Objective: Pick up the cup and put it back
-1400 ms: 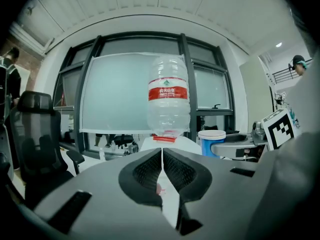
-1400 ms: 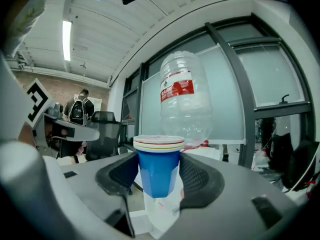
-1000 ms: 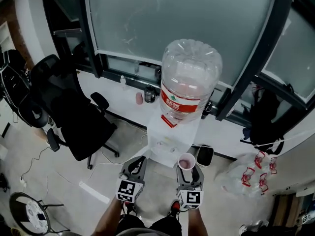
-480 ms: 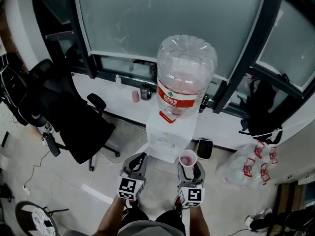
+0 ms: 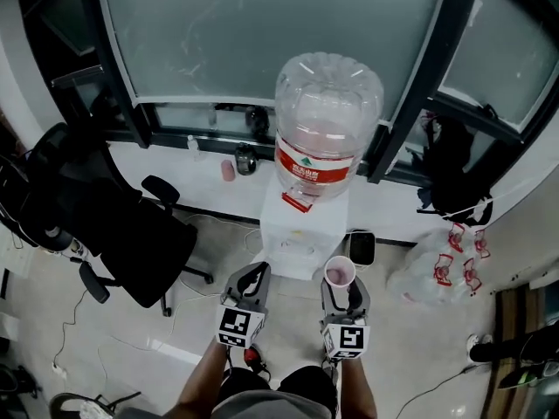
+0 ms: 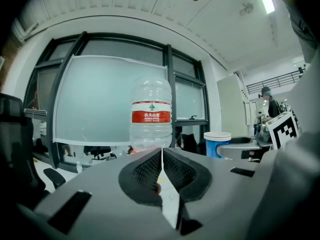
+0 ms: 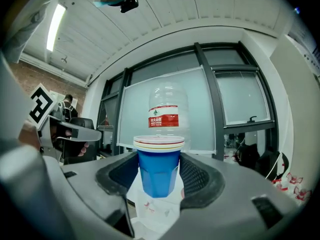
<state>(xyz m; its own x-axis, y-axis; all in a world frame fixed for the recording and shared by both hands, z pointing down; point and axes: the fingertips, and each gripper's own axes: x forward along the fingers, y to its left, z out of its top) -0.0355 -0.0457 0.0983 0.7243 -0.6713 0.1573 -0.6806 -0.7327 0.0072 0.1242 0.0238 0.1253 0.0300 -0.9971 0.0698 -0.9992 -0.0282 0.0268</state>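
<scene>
Cup (image 7: 159,170), blue with stacked rims, stands upright between the jaws of the right gripper (image 5: 340,285), whose pads press on its sides. It is held in the air just before the front edge of the white water dispenser (image 5: 295,234), toward its right corner. Left gripper (image 6: 161,158), jaws closed together on nothing, points at the bottle (image 6: 151,119) atop the dispenser
</scene>
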